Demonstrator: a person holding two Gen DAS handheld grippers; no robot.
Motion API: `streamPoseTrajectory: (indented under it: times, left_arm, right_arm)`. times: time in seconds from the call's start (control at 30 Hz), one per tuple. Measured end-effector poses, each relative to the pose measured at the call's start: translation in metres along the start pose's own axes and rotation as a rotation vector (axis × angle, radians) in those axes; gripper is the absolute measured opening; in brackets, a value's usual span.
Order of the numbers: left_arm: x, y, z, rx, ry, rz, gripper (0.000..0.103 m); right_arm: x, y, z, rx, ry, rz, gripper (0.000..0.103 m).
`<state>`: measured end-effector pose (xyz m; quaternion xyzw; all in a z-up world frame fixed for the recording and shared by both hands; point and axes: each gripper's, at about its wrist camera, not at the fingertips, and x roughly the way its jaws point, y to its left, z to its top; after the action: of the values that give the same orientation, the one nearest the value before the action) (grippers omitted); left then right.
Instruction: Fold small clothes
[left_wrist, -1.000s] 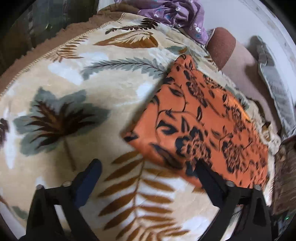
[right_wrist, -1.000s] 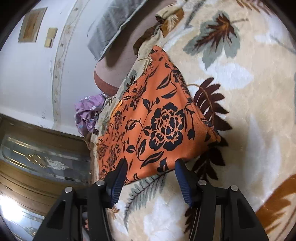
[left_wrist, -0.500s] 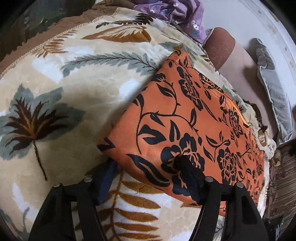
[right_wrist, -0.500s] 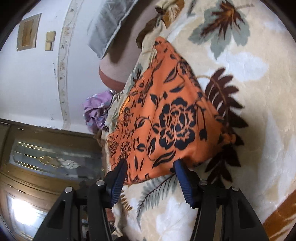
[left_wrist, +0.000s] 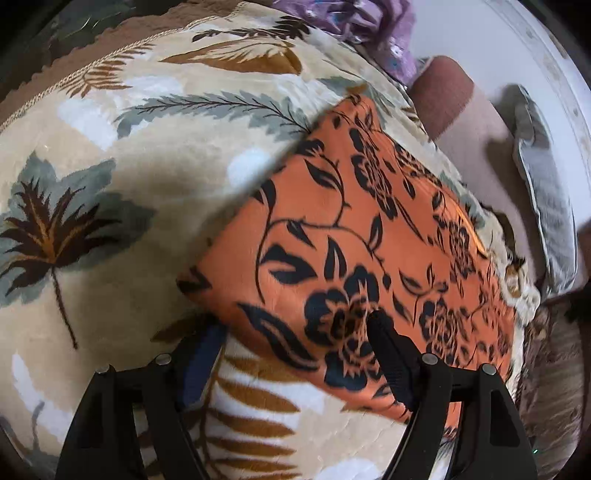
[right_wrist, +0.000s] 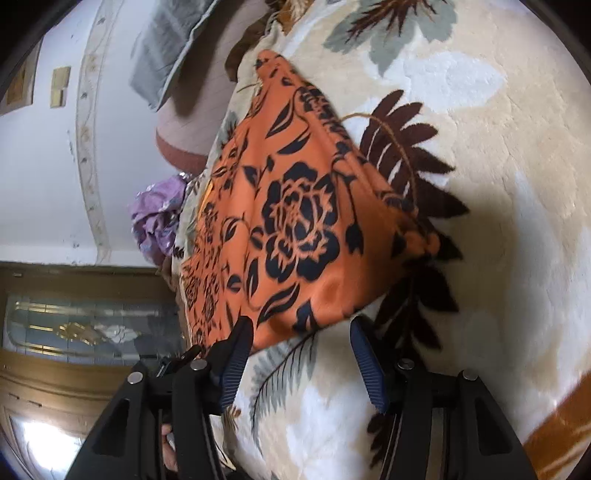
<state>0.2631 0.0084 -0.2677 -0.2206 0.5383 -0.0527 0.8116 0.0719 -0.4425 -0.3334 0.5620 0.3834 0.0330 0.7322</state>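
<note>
An orange garment with black flowers (left_wrist: 373, 236) lies folded flat on a cream leaf-print blanket (left_wrist: 110, 177). My left gripper (left_wrist: 295, 332) is open, its jaws straddling the garment's near corner: one finger lies over the cloth, the other sits at or under its edge. In the right wrist view the same garment (right_wrist: 295, 221) lies ahead. My right gripper (right_wrist: 299, 332) is open, with its fingers at the garment's near edge, one on either side of it.
A purple crumpled cloth (left_wrist: 373, 33) lies at the blanket's far end, also in the right wrist view (right_wrist: 159, 218). A brown bolster (left_wrist: 443, 92) and a grey pillow (left_wrist: 546, 192) lie by the white wall. A wooden glazed door (right_wrist: 74, 332) stands beyond.
Both grippers have moved forward to the garment's near edges. The left jaws narrowed and now straddle the corner. The right jaws stayed open.
</note>
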Motion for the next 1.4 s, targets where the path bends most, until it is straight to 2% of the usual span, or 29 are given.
streamPoseTrajectory:
  times: [0.13,0.2,0.3,0.37,0.43,0.53,0.63,0.67,0.7,0.77,0.8,0.9,1.03,1.23,1.3,1.4]
  left_arm:
    - [0.001,0.000,0.009,-0.028,-0.024,-0.035,0.079]
    - [-0.001,-0.001,0.010,-0.038,-0.045,-0.045,0.062]
    - [-0.002,-0.004,0.008,-0.011,-0.067,-0.024,0.051]
    - [-0.003,-0.005,0.006,0.008,-0.082,-0.016,0.051]
    - [0.001,-0.005,0.006,0.012,-0.082,-0.005,0.052]
    - [0.007,-0.009,0.006,0.014,-0.087,-0.002,0.063]
    - [0.008,-0.016,0.005,0.041,-0.094,0.033,0.065]
    - [0.008,-0.018,0.006,0.042,-0.098,0.038,0.061]
    - [0.007,-0.017,0.007,0.031,-0.107,0.038,0.048]
    - [0.006,-0.015,0.012,0.020,-0.108,0.021,0.036]
    - [0.005,-0.015,0.013,0.019,-0.114,0.017,0.032]
    - [-0.003,-0.026,0.012,0.062,-0.136,0.026,0.025]
    - [-0.021,-0.045,0.008,0.135,-0.193,0.023,0.023]
    - [-0.051,-0.059,0.001,0.187,-0.208,0.018,0.023]
    - [-0.061,-0.061,-0.006,0.206,-0.207,0.025,0.023]
    - [-0.061,-0.060,-0.013,0.221,-0.202,0.052,0.023]
  right_arm:
    - [-0.001,0.005,0.009,-0.012,-0.073,0.006,0.059]
    - [-0.004,0.005,0.017,-0.005,-0.120,0.027,0.059]
    - [-0.008,0.006,0.025,0.018,-0.174,0.075,0.059]
    - [-0.007,0.008,0.026,0.021,-0.190,0.084,0.059]
    - [-0.005,0.014,0.025,-0.010,-0.202,0.051,0.059]
    - [-0.001,0.017,0.028,-0.031,-0.208,0.023,0.059]
    - [0.011,0.020,0.029,-0.039,-0.211,-0.027,0.057]
    - [0.010,0.019,0.029,-0.044,-0.214,-0.034,0.054]
    - [0.011,0.021,0.029,-0.057,-0.219,-0.050,0.051]
    - [0.012,0.025,0.029,-0.082,-0.226,-0.092,0.037]
    - [0.013,0.026,0.029,-0.092,-0.229,-0.104,0.035]
    - [0.011,0.028,0.028,-0.124,-0.240,-0.128,0.030]
    - [0.008,0.040,0.025,-0.210,-0.265,-0.176,0.024]
    - [-0.014,0.073,0.014,-0.346,-0.344,-0.205,0.017]
    - [-0.022,0.079,0.011,-0.361,-0.356,-0.191,0.017]
    - [-0.025,0.073,0.015,-0.324,-0.329,-0.178,0.017]
